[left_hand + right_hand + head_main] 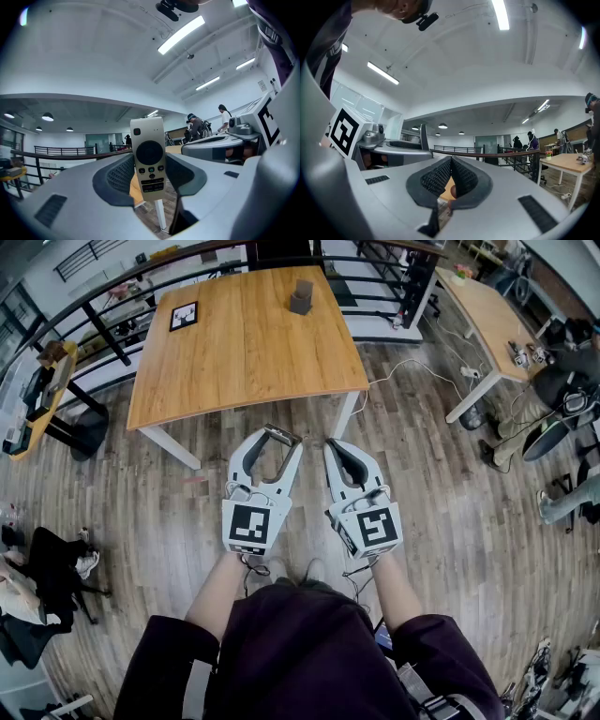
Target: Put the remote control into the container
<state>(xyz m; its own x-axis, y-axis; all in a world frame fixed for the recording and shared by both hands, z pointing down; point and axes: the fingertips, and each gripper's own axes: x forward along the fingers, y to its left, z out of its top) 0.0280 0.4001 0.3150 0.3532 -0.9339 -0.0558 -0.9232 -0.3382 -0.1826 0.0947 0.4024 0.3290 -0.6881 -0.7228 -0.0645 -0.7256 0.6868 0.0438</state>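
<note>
A pale remote control (pixel 149 157) with a round dark pad stands upright between the jaws of my left gripper (pixel 149 176), whose pads press on its two sides. From the head view the remote (pixel 280 436) bridges the tips of the left gripper (pixel 278 440), held over the floor just short of the wooden table (pixel 244 362). A small dark grey container (pixel 300 299) stands near the table's far edge. My right gripper (pixel 337 446) hangs beside the left one, and its ribbed pads (pixel 440 177) meet with nothing between them.
A black-and-white marker card (pixel 184 315) lies on the table's far left. A railing (pixel 112 329) runs behind the table. A second wooden table (pixel 487 320) stands at the right with cables and bags on the floor near it. Clothes lie on the floor at the left (pixel 42 568).
</note>
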